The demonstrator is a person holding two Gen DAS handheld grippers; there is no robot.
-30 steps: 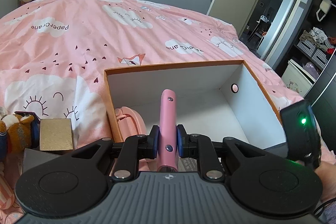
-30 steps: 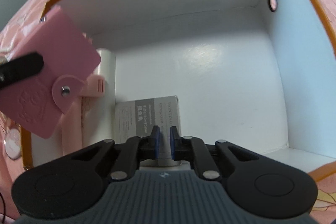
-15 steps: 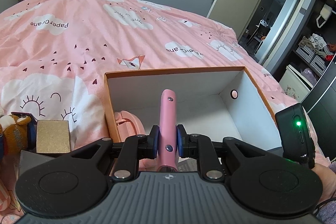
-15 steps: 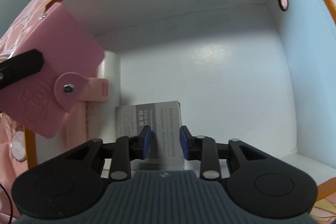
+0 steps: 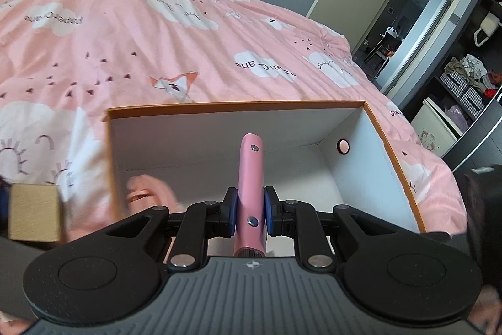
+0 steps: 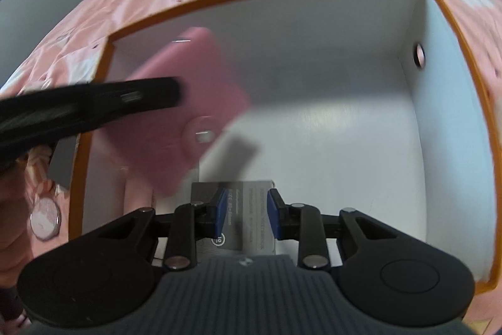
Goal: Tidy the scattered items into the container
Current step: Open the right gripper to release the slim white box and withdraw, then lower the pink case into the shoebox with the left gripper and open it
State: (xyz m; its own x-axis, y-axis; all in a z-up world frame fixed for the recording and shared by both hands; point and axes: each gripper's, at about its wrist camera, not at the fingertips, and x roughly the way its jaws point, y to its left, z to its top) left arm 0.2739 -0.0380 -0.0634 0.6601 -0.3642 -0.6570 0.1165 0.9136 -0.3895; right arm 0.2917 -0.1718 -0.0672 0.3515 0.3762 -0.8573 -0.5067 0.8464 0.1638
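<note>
- you are gripping the pink case [image 5: 250,178] tight in your left gripper [image 5: 250,211], now carrying it in over the box [image 5: 392,153].
- your right gripper [image 6: 245,211], having let go, is closing slightly above the notebook [image 6: 251,225] lying inside the box.

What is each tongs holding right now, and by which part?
The left tongs clamp the pink case across its thin edges near one end. The right tongs hold nothing; their jaws are closing, apart above the grey notebook in the box.

pink case [image 5: 250,178]: edge-up over box [image 5: 392,159] | grey booklet [image 6: 251,218]: flat inside
</note>
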